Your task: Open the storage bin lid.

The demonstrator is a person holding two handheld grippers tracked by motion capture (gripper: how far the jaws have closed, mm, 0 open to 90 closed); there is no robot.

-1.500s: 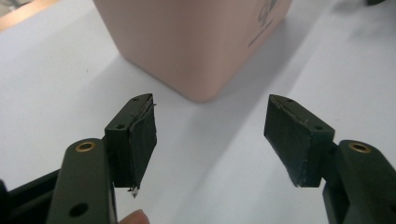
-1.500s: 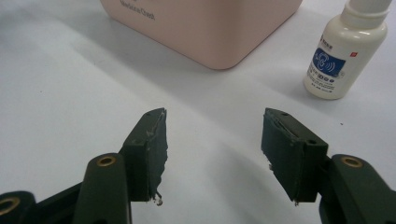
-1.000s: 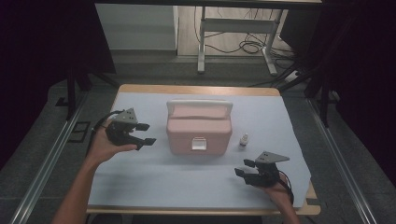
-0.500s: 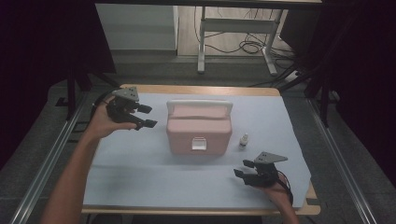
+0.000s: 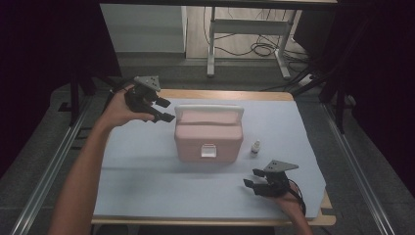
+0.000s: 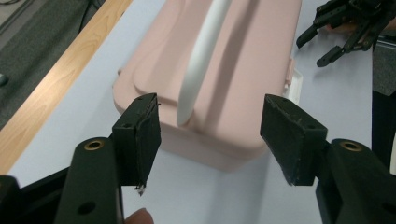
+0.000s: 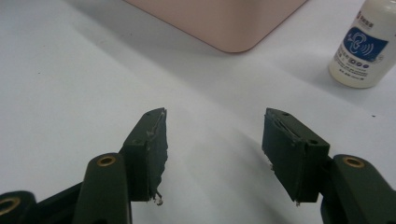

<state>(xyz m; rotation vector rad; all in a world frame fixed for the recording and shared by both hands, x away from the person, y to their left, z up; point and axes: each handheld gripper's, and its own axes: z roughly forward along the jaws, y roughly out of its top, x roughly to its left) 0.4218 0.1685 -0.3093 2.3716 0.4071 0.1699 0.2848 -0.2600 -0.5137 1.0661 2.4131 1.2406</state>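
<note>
A pink box (image 5: 208, 134) with a white handle (image 5: 209, 108) and a white front latch (image 5: 209, 151) stands closed in the middle of the table. My left gripper (image 5: 167, 110) hangs in the air by the box's far left corner, open, nothing between its pads. In the left gripper view its jaws (image 6: 212, 135) frame the box's (image 6: 252, 60) end and handle (image 6: 203, 60). A small white bottle (image 5: 255, 147) stands just right of the box. My right gripper (image 5: 251, 178) rests open near the front right, its jaws (image 7: 215, 149) pointing at bare mat, the bottle (image 7: 364, 42) ahead on the right.
A pale mat (image 5: 147, 186) covers the wooden table (image 5: 274, 95). Metal rails run along both sides of the table. A desk frame and cables lie on the floor beyond the far edge. The right gripper (image 6: 345, 28) appears far off in the left gripper view.
My left hand has lifted its gripper and carried it away from me, from beside the box's left side to its far left corner. The right gripper has stayed put.
</note>
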